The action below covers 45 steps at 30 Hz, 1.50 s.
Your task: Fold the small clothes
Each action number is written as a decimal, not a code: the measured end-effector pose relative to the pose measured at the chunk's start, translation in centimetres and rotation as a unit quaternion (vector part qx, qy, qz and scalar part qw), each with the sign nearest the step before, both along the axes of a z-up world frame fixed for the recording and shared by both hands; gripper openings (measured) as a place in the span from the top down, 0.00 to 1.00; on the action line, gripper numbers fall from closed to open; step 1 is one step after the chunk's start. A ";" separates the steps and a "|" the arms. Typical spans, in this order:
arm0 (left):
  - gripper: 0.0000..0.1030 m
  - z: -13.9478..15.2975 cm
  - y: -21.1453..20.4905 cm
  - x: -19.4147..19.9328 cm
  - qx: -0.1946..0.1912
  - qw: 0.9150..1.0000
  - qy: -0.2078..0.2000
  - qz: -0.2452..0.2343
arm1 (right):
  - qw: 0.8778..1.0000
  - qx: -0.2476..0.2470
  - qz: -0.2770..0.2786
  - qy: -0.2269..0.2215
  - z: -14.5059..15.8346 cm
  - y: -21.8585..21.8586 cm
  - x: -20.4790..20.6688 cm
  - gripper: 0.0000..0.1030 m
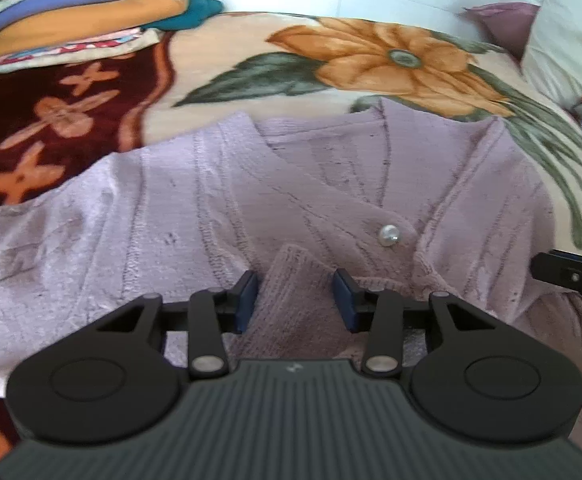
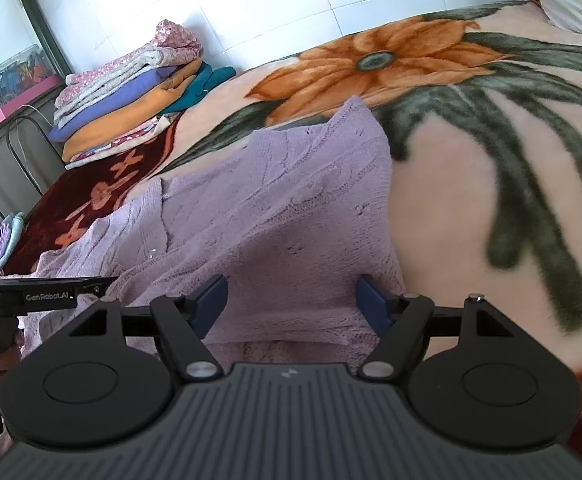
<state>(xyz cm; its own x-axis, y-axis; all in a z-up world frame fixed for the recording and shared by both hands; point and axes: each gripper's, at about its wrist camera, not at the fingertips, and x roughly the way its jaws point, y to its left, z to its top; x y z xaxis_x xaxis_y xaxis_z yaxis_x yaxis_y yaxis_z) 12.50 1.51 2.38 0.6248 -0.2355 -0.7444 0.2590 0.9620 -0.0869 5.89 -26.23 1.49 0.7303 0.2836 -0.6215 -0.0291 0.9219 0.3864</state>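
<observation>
Bed with floral blanket (image 1: 219,48); folded stack (image 1: 79,12) at 11 o'clock done. Lilac cardigan (image 1: 195,200) still unfolded; left hand-held gripper (image 1: 295,300) and right hand-held gripper (image 2: 293,304) released, straddling hem.

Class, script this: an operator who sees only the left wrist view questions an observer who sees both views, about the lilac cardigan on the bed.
Operator: I see only the tip of the other gripper. Has it gripped the cardigan?
Observer: No. The right gripper is open, its blue pads wide apart over the lilac cardigan, near its edge.
Operator: Is there anything beyond the pile of folded clothes?
Observer: Yes, a clear plastic box of colourful items sits left of the pile of folded clothes.
</observation>
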 end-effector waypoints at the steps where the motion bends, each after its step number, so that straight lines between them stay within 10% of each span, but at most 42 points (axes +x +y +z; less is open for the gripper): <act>1: 0.84 0.0 0.1 0.0 -0.009 1.000 0.001 -0.009 | 1.000 0.001 0.000 0.000 0.0 0.0 0.0 0.25; 7: 0.87 0.8 1.1 -0.7 -0.057 0.998 -0.026 0.008 | 1.000 0.007 -0.001 0.005 0.7 -0.2 0.2 0.25; 16: 0.88 4.4 6.5 -1.6 -0.067 0.971 -0.139 0.180 | 1.000 -0.017 -0.017 -0.015 3.3 -1.9 3.2 0.24; 28: 0.87 1.5 11.1 -4.1 -0.124 0.942 -0.121 0.288 | 0.999 -0.023 -0.034 0.025 1.4 -3.4 10.1 0.25; 36: 0.87 1.0 10.2 -4.8 -0.120 0.947 -0.121 0.272 | 0.996 -0.089 0.015 0.010 0.8 -1.9 12.2 0.46; 38: 0.87 1.3 9.9 -5.0 -0.124 0.947 -0.128 0.268 | 0.993 -0.115 0.035 0.004 0.6 -1.4 12.4 0.71; 45: 0.87 4.6 8.2 -6.3 -0.099 0.926 -0.229 0.283 | 0.995 -0.088 -0.029 -0.026 0.9 -3.1 12.6 0.87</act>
<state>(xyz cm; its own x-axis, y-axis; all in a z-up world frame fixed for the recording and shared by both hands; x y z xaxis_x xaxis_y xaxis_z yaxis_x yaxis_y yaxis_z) 6.17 9.71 6.94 0.9292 0.1231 -0.3483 -0.2288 0.9320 -0.2811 18.53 -29.29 2.43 0.7741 0.1305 -0.6195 0.0099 0.9759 0.2180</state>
